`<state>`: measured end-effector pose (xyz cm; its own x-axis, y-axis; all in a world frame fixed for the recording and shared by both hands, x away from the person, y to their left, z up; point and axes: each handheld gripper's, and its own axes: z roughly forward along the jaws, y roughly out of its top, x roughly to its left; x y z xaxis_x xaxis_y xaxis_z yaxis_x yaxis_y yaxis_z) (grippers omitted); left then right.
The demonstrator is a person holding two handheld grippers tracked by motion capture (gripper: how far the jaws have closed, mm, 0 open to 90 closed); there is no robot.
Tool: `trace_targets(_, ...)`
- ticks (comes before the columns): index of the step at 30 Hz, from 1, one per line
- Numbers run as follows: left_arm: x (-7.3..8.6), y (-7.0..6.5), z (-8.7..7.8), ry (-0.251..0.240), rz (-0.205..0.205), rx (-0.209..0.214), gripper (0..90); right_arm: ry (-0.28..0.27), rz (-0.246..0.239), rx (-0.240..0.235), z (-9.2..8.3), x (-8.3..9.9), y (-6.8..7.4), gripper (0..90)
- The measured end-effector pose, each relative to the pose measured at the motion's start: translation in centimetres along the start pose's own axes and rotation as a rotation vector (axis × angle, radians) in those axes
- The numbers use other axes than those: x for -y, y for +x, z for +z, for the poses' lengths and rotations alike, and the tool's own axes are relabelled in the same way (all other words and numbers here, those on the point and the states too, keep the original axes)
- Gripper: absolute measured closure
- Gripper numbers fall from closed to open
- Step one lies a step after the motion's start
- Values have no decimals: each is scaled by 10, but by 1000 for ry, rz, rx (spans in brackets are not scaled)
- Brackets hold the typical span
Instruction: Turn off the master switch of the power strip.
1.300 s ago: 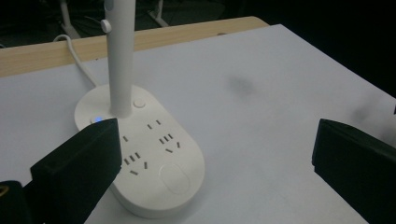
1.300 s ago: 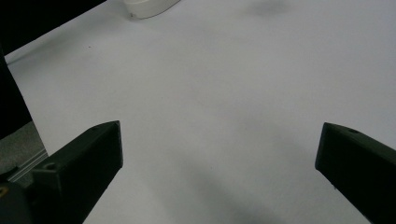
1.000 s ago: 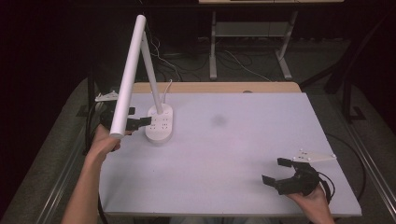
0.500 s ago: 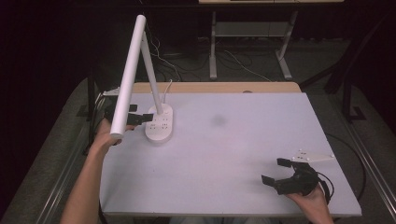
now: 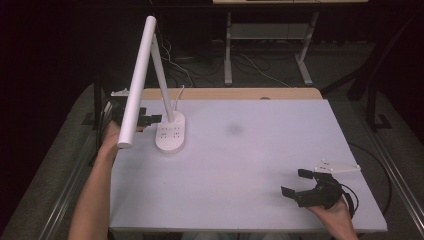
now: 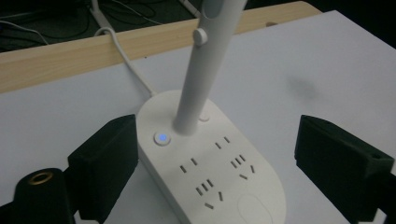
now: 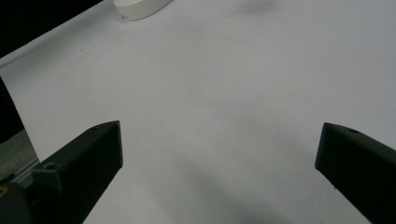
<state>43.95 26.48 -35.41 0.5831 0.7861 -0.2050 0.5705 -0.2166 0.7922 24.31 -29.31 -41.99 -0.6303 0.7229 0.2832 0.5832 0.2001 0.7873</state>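
A white desk lamp stands at the table's back left on an oval base (image 5: pixel 170 135) that has several socket slots and a lit blue button (image 6: pixel 162 138). Its slanted stem (image 6: pixel 205 70) carries a long bar head (image 5: pixel 135 85). My left gripper (image 5: pixel 150 117) reaches in from the left at base height. Its jaws have just been closing and straddle the base (image 6: pixel 219 158); the left one is at the base's edge and the right one stands clear. My right gripper (image 5: pixel 296 182) rests open at the front right over the bare table (image 7: pixel 219 93), nothing between its jaws.
The lamp's white cable (image 6: pixel 130 60) runs back over a wooden strip (image 5: pixel 240 94) behind the white tabletop (image 5: pixel 250 165). A faint dark smudge (image 5: pixel 234 129) marks the table's middle. The lamp head overhangs my left hand. Dark floor, cables and desk legs lie beyond.
My left hand has slid farther along the table's left side, bringing its jaws around the lamp base. The right gripper has stayed put.
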Motion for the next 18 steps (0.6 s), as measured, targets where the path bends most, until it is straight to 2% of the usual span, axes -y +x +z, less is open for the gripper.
trace_targets(6,1,8,8,8,-34,-36,169,-17,2,3,0,-2,-1,2)
trace_targets(10,2,13,11,22,-24,-65,203,-10,8,5,-1,-1,-1,2)
trace_targets(18,10,27,19,10,-101,-70,241,-14,17,10,-2,-1,-2,3)
